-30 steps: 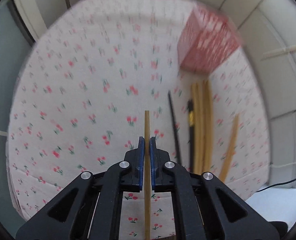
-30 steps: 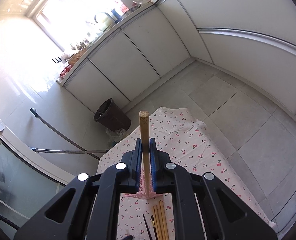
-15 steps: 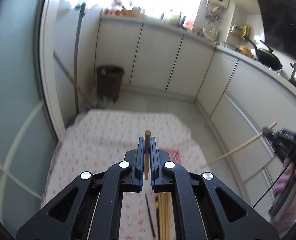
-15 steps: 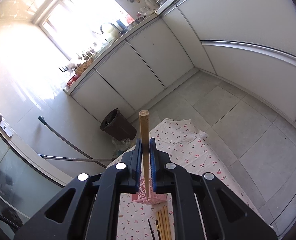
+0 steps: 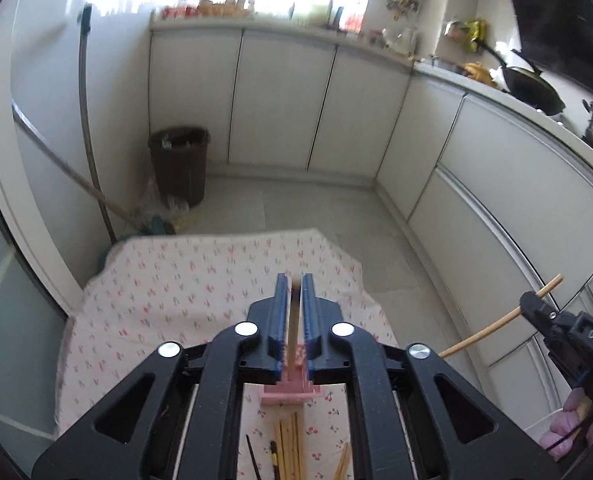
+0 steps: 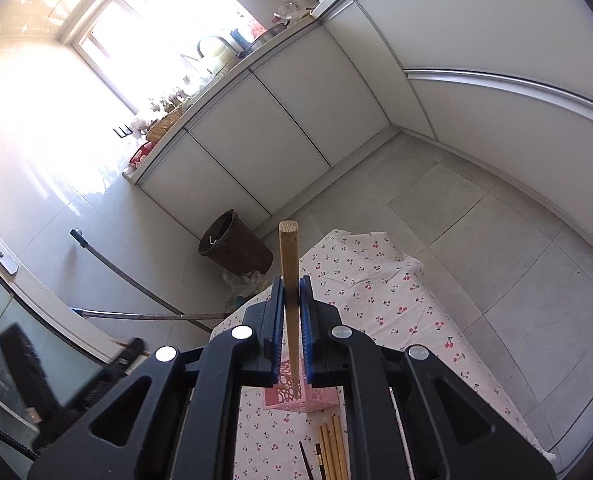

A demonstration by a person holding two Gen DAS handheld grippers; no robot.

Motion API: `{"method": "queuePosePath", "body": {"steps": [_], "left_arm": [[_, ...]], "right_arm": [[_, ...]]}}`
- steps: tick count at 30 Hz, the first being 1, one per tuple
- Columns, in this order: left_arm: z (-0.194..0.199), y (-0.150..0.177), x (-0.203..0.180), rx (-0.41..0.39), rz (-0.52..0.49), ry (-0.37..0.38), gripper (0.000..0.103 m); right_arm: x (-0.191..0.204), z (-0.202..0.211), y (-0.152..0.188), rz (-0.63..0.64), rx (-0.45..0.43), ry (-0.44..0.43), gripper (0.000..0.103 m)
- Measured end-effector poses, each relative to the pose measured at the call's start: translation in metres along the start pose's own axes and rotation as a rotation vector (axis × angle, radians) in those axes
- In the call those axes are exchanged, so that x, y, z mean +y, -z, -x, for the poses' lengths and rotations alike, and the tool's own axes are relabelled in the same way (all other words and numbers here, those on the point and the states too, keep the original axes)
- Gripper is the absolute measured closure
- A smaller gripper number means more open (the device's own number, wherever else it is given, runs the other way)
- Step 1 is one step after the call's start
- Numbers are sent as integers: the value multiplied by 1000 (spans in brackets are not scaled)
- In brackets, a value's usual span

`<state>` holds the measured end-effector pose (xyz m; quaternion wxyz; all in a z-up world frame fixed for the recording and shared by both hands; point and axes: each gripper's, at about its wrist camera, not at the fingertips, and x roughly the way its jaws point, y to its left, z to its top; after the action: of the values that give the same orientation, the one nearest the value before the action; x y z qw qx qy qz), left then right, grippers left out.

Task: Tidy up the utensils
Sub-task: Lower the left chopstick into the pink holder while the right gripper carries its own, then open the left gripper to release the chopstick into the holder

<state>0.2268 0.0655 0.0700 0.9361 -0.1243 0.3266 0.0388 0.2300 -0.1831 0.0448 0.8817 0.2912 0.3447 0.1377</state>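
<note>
My left gripper [image 5: 294,280] hovers over the pink lattice holder [image 5: 290,394] on the cherry-print tablecloth [image 5: 176,300]. Its jaws are opening, and a light wooden chopstick [image 5: 294,328] stands upright in the narrow gap, no longer pressed by the pads. My right gripper [image 6: 291,282] is shut on another wooden chopstick [image 6: 289,264], held upright above the same holder [image 6: 300,398]. That gripper [image 5: 536,308] also shows at the right of the left wrist view. Several wooden chopsticks [image 5: 290,452] and two dark ones [image 5: 252,456] lie in front of the holder.
A brown waste bin [image 5: 178,168] stands on the tiled floor beyond the table's far edge, with long mop handles [image 5: 88,120] leaning to its left. White cabinets [image 5: 280,100] line the back and right walls. A hand in a pink glove [image 5: 568,436] holds the right gripper.
My left gripper has risen from close above the cloth and tipped up toward the kitchen. Its jaws, shut on the chopstick before, now stand slightly apart. The right gripper has stayed nearly still.
</note>
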Motion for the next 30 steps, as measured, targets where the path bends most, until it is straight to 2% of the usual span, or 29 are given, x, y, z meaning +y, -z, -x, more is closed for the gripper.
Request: {"method": "queuePosePath", "body": {"steps": [2,7,10,17,22,25,26,29,30], "left_arm": [[2,7,16,-13,57,24,64],[26,21,56,-83,170,5,58],[27,27,72,-76,214,-1,57],[9,39,81,5,227,7,57],[0,47,77,32,204,2,55],[2,49,73,41,183,11,50],[3,50,73,38,179,9,50],[9,52,67,29,154,9,49],[12,54,64,24,145,8,46]], "right_arm": [[4,-4,0,2,1,-1,95],[19,-13,1,36,-11,1,95],[33,-22,5,77,-23,19,95],[56,-60,19,152,-26,52,93],[57,-93,39,158,52,31,91],[61,-91,46,179,62,19,83],[64,-87,48,196,55,23,76],[69,-75,54,246,43,45,73],[70,-73,57,260,46,54,68]]}}
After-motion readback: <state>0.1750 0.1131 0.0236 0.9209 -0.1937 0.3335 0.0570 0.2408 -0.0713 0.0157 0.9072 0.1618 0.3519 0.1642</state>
